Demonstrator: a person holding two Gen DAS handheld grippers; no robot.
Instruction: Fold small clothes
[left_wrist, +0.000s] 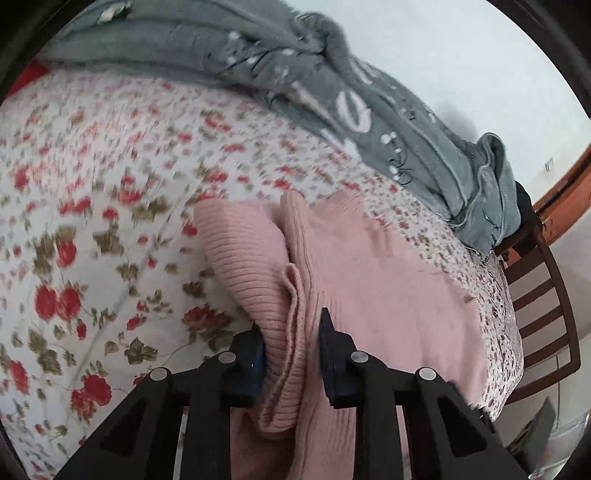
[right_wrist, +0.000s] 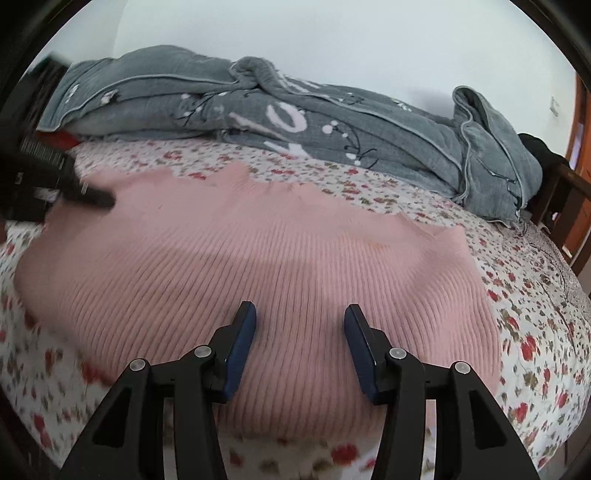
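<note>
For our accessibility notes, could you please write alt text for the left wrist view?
The left gripper pinches a bunched fold of a pink ribbed sweater lying on a floral bedsheet. A grey quilt lies behind.

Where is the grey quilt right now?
In the right wrist view the grey quilt lies bunched along the far edge of the floral bedsheet, against the white wall, beyond the pink sweater.

2 close wrist views angled down, both sharing pink sweater (left_wrist: 369, 280) and quilt (right_wrist: 332, 122).
</note>
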